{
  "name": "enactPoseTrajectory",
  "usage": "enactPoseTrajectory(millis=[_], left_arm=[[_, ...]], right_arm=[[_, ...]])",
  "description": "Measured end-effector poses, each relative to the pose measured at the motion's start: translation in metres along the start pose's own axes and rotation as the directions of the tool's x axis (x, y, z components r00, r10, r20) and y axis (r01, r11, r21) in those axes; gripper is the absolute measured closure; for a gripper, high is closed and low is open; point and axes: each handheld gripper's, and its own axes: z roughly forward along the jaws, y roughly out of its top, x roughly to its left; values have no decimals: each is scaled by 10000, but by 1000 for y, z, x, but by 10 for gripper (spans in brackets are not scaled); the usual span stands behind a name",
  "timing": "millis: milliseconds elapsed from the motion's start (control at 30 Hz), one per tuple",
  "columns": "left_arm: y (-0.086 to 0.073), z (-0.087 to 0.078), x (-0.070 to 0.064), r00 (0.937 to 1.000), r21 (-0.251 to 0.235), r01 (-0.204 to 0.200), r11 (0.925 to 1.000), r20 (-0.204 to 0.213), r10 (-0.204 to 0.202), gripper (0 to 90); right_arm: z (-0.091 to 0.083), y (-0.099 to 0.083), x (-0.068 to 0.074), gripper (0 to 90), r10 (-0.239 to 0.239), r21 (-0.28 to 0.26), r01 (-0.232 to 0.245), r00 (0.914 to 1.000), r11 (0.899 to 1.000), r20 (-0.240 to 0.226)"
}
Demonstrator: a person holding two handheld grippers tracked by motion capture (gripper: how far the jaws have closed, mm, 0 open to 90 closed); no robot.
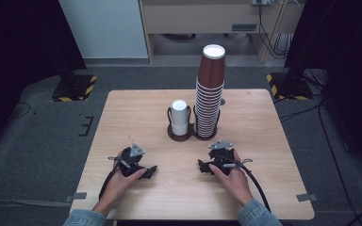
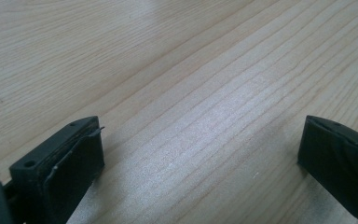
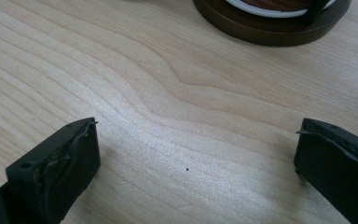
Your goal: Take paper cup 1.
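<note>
- Left gripper (image 1: 133,164) resting on the wooden table (image 1: 122,113), jaws wide apart, nothing between them — bare wood below.
- Two white cups (image 1: 179,117) stacked upside down in the left ring of one dark double holder (image 1: 172,134), mid-table.
- One tall stack of brown cups (image 1: 209,94) in the right ring.
- Right gripper (image 1: 215,162) on the table near the holder, jaws wide apart, empty.

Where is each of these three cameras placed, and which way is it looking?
High view: above the person's side, facing forward and down on the table, the cup stacks and both hands, left gripper, right gripper.
Left gripper view: rides the left gripper, low over bare wood, jaws apart.
Right gripper view: rides the right gripper, jaws apart, facing the holder base.
Shared: the same wooden tabletop.
</note>
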Motion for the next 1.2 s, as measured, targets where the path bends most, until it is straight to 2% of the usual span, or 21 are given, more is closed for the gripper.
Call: enactPoseTrajectory(millis=[200,233,367,433,467,533,667,733,767,867,1200], left_arm=[[2,-1,0,10000,252,-54,9997,44,53,0],[5,-2,-1,9999,505,-101,9987,136,94,5],[11,-5,-1,9990,727,-209,9971,420,178,43],[23,-8,-3,9973,748,-578,9955,499,541,47],[23,-8,-3,9973,748,-578,9955,499,541,49],[39,-12,-5,9943,757,-918,9929,621,872,45],[63,-18,-6,9909,654,-1223,9903,640,1182,38],[74,-19,-4,9904,583,-1284,9900,589,1250,40],[74,-19,-4,9904,583,-1284,9900,589,1250,42],[93,-22,-2,9905,480,-1298,9904,531,1272,49],[131,-25,-3,9875,222,-1526,9880,433,1515,77]], right_arm=[[0,0,0,3,-15,-10,15,10000,10000,-26],[1,0,0,3,-62,-24,62,10000,10000,-32],[0,0,0,3,-109,-2,109,9999,9999,-57],[-1,-1,-1,4,-175,1,175,9998,9998,-98],[-1,-1,-1,4,-175,1,175,9998,9998,-98],[-2,-2,-1,4,-288,-10,288,9993,9996,-247],[-3,-3,-3,4,-447,-9,447,9982,9990,-399],[-4,-4,-3,4,-490,-3,491,9977,9988,-463],[-4,-4,-3,4,-490,-3,491,9977,9988,-463],[-5,-5,-4,3,-581,-19,581,9968,9983,-552],[-7,-7,-4,4,-628,-24,627,9964,9980,-564]])
